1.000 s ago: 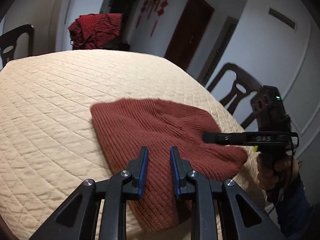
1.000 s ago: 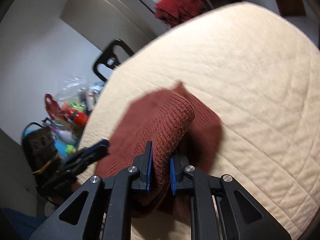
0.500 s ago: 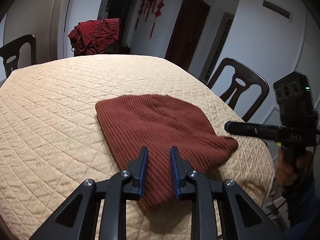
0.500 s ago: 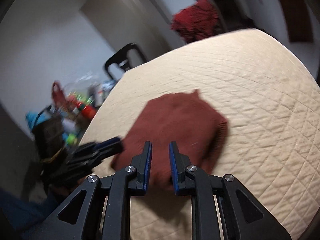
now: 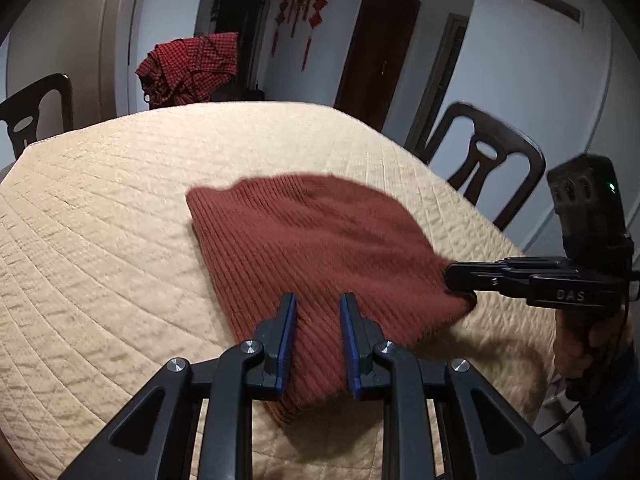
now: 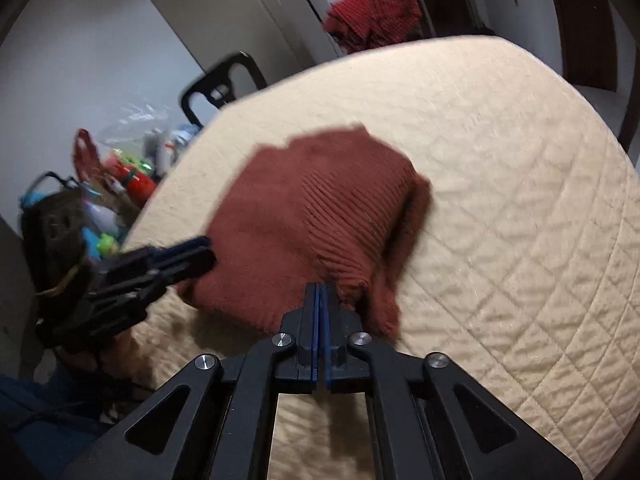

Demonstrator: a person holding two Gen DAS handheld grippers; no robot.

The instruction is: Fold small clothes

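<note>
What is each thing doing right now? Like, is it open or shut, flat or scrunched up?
left gripper: jaws slightly apart, cloth showing between them; grip unclear.
right gripper: shut, tip at the knit's edge.
red-brown knit: lying on the quilted table, one layer folded over.
checked red cloth: heaped on a chair.
brown door: closed.

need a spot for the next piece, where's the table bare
Bare quilted cover left of the knit garment and beyond it toward the plaid cloth. Crowded at the near edge, where the left tool and right tool work.
</note>
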